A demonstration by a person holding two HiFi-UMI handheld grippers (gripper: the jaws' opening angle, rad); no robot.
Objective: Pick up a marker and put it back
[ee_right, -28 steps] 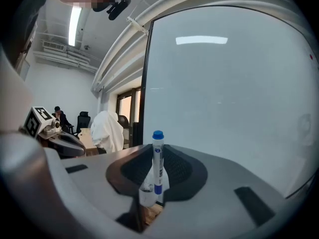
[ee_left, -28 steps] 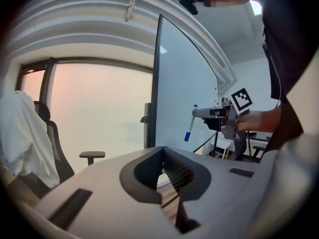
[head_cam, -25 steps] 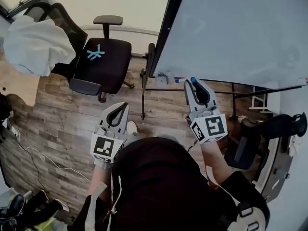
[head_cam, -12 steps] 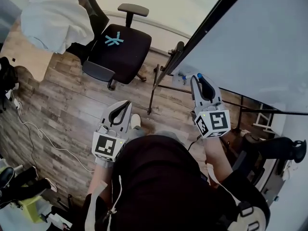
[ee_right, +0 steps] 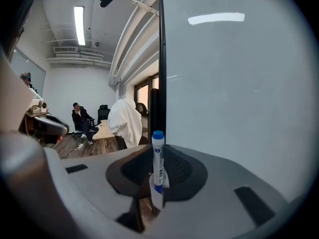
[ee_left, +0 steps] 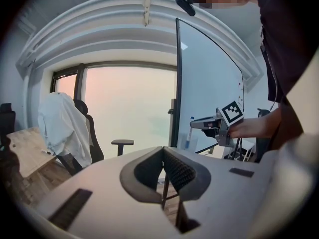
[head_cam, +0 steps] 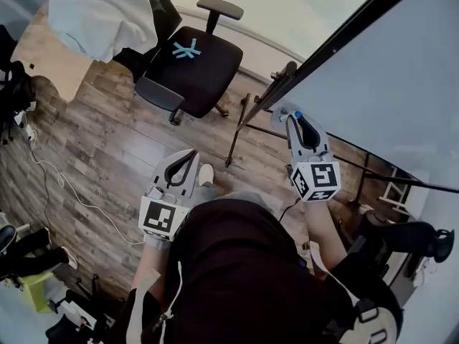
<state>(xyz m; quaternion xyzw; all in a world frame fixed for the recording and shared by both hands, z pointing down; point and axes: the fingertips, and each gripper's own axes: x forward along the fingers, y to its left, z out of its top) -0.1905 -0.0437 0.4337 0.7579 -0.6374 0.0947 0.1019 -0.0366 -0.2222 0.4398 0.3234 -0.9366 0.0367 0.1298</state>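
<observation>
The whiteboard [head_cam: 387, 84] is filling the upper right of the head view, its dark edge slanting more steeply than a second ago. That change, and the shift of everything on the wooden floor [head_cam: 93, 156] toward the right of the view, come from the camera turning rather than from the furniture moving.

The black office chair [head_cam: 190, 67] with a pale blue mark on its seat is standing well apart from the board. Behind it, a white cloth [head_cam: 100, 13] is hanging over a second chair beside a wooden desk [head_cam: 50, 52].

The right gripper [head_cam: 295, 117] is reaching toward the lower corner of the whiteboard, much as before relative to the board. In the right gripper view its jaws are pressing in on the marker [ee_right: 158, 156], which is standing upright between them with the blue cap uppermost and the board just beside it. The marker's blue cap is showing at the jaw tips in the head view, as in the earlier pictures.

The left gripper [head_cam: 191, 155] is staying low in front of the person's torso, well apart from the board. Its jaws are closed against each other with nothing between them, as the left gripper view shows.
</observation>
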